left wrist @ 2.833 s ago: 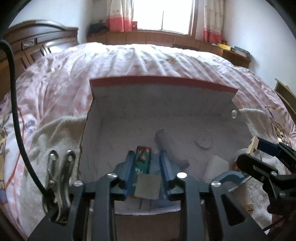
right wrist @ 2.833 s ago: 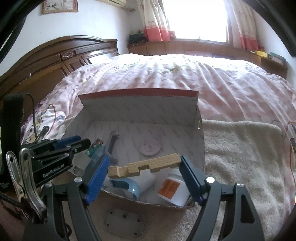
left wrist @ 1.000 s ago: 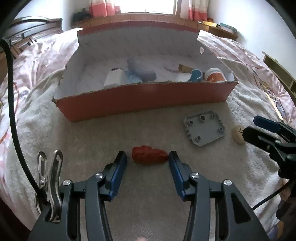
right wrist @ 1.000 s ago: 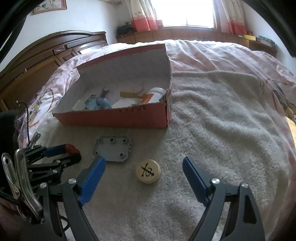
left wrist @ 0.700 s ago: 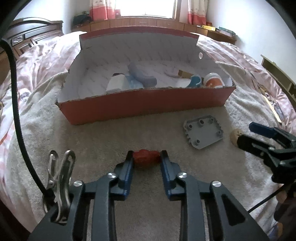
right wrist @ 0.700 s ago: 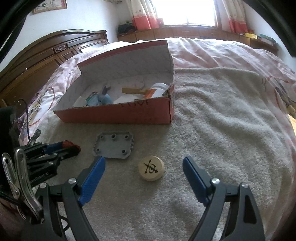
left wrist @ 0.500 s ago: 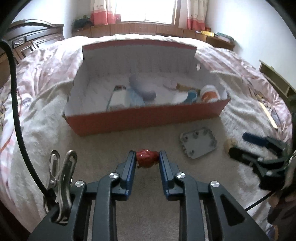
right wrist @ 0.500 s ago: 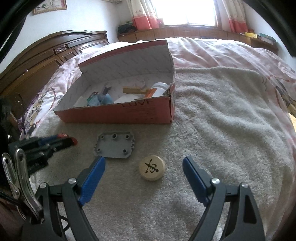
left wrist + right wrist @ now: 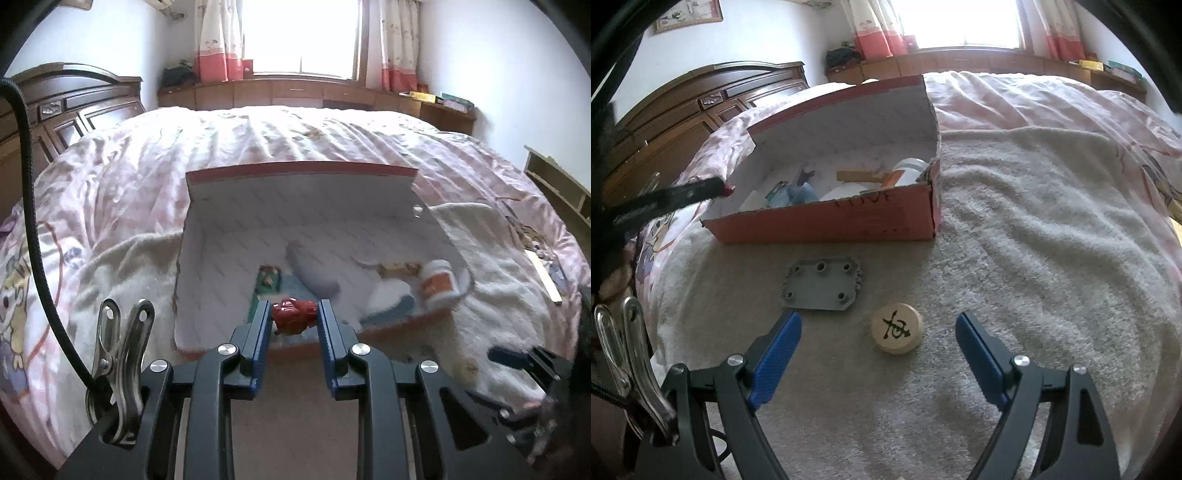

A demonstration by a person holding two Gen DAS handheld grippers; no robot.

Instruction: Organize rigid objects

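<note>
One red toy, clamped between left gripper fingers, above near wall of box. One grey plate and one wooden disc on towel, just beyond wide-open right gripper; disc between fingers, plate far-left.

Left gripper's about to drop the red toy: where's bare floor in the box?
Free: the box floor's left part, between the left wall and the green packet, and the strip under the back wall. Crowded: centre to right, with grey piece, wooden block and orange-labelled bottle. The left gripper holds the red toy.
</note>
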